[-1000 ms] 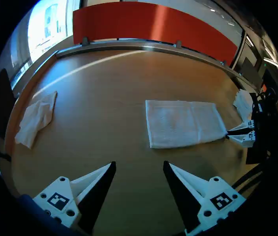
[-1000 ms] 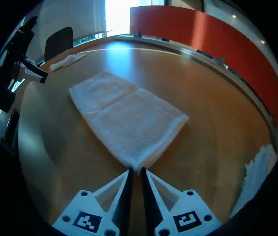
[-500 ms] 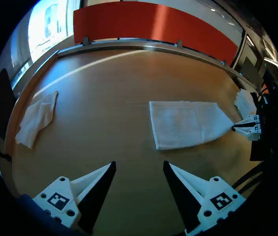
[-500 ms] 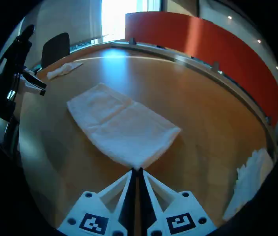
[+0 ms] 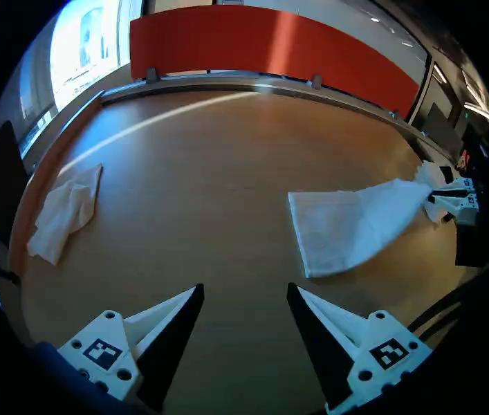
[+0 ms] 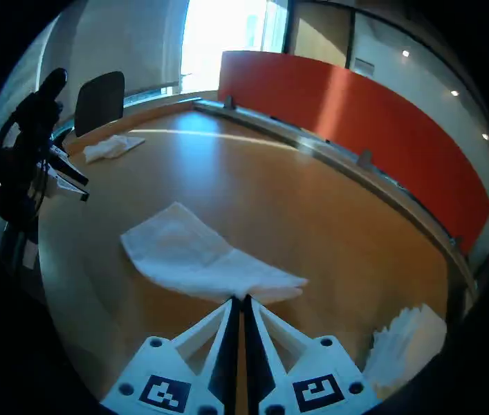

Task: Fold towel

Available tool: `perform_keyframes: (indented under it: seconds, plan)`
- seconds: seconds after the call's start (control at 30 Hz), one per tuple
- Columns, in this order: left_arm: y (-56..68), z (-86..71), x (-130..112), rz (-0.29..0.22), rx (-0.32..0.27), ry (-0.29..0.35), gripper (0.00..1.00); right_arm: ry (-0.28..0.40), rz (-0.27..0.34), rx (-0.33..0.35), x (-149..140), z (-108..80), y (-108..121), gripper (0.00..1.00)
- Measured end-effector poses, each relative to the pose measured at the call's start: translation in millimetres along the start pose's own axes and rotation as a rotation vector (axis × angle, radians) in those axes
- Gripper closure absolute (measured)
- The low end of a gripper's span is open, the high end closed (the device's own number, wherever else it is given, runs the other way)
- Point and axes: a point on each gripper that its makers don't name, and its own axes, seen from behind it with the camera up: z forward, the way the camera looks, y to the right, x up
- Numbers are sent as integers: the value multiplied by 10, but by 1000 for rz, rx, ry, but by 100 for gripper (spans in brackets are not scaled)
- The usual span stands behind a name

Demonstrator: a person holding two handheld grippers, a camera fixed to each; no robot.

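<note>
**Corner up, fold not yet laid**

The right gripper (image 6: pixel 241 302) has its fingers pressed together on one corner of the towel (image 6: pixel 189 252). That end hangs lifted while the rest lies on the desk (image 6: pixel 279 180). The left gripper (image 5: pixel 244 289) hovers well apart, fingers spread, holding nothing.

We judge the fold is mid-carry. We would sweep the corner low and straight toward the far edge, pinch firm, letting the resting half lie flat.

The left gripper view gives us the raised drape side-on. The right gripper view gives the pinch itself up close, with a pile of white cloths (image 6: pixel 407 339) near.
</note>
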Motion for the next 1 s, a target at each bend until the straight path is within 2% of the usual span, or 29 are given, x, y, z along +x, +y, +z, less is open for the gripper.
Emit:
perform_keyframes:
  seconds: [0.3, 1.0]
  plan:
    - [5, 8, 54, 2, -3, 4, 11, 25, -48, -25, 239, -164, 86, 95]
    - [84, 21, 136, 16, -15, 11, 11, 40, -82, -49, 356, -360, 220, 95]
